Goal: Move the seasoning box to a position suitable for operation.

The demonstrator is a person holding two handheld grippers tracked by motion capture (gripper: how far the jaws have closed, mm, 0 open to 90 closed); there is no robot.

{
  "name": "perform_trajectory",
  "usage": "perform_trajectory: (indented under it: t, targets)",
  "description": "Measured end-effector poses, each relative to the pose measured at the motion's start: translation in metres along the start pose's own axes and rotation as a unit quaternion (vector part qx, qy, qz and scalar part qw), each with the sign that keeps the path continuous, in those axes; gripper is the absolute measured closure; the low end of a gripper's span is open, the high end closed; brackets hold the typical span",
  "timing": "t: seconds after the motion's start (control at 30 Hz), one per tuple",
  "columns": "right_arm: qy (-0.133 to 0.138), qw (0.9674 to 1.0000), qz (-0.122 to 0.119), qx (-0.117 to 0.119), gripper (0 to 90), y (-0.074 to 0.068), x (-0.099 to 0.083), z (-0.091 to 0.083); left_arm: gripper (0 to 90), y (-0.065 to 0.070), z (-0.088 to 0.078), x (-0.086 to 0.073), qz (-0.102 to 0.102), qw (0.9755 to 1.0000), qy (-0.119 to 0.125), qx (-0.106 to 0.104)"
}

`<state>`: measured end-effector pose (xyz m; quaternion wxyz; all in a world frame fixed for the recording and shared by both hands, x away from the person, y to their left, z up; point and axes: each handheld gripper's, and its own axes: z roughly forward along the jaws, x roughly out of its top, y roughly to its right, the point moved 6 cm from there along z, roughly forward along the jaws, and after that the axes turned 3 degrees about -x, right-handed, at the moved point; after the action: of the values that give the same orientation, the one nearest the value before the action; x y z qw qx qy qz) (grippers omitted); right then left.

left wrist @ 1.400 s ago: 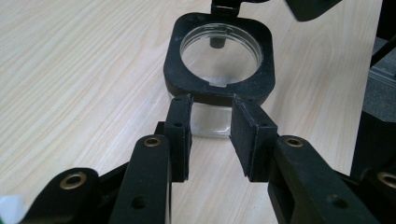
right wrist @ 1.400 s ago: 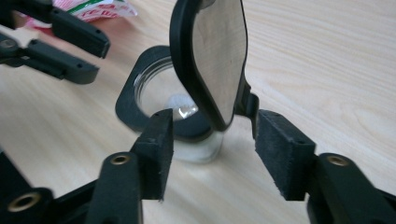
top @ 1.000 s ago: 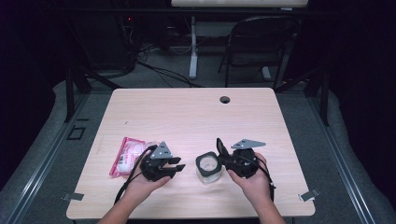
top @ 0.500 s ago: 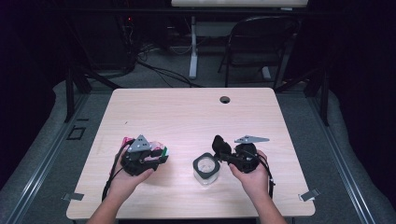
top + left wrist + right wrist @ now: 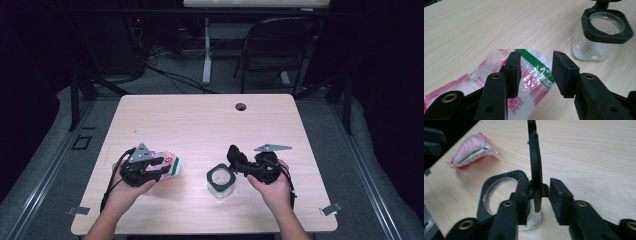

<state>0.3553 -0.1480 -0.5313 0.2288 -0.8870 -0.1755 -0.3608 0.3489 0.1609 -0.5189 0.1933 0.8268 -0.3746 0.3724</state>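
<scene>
Crinkly plastic packet [image 5: 534,75] newly uncovered; square-rimmed clear jar [image 5: 220,179] unmoved

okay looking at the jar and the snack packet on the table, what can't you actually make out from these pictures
- Printing on the pink plastic packet: left gripper view, too blurred and crinkled to read.
- Near end of the packet: left gripper view, hidden behind the left gripper, whose jaws have just been opening.
- Inside the clear jar: high view, too small to tell any contents.
- Flip lid: right gripper view, top cut off by the edge, edge-on between the right gripper pads.
</scene>
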Motion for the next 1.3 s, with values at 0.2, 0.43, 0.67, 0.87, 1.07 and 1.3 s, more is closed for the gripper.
perform_trajectory:
  t: [0.2, 0.43, 0.67, 0.87, 1.07, 1.3]
  targets:
    - [0.003, 1.0000, -0.002, 0.009, 52.9, 0.001, 0.007, -0.020, 56.8, 0.006, -0.005, -0.017, 0.005, 0.9998, -0.015, 0.010]
    - [0.007, 0.9998, -0.020, -0.004, 49.4, -0.003, 0.010, -0.026, 39.5, 0.000, 0.005, -0.044, -0.014, 0.9984, -0.047, 0.028]
    - [0.005, 0.9999, -0.011, -0.010, 48.9, 0.003, 0.009, -0.025, 37.7, -0.006, 0.024, -0.059, 0.002, 0.9945, -0.077, 0.071]
    - [0.002, 0.9999, -0.008, -0.010, 48.5, 0.004, 0.007, -0.024, 37.2, -0.012, 0.033, -0.069, 0.023, 0.9901, -0.089, 0.106]
    - [-0.001, 0.9999, -0.013, -0.009, 48.4, 0.003, 0.006, -0.021, 39.3, -0.022, 0.034, -0.073, 0.007, 0.9900, -0.080, 0.116]
    - [-0.004, 0.9999, -0.012, -0.011, 48.4, 0.003, 0.005, -0.018, 43.5, -0.031, 0.039, -0.073, 0.012, 0.9894, -0.069, 0.127]
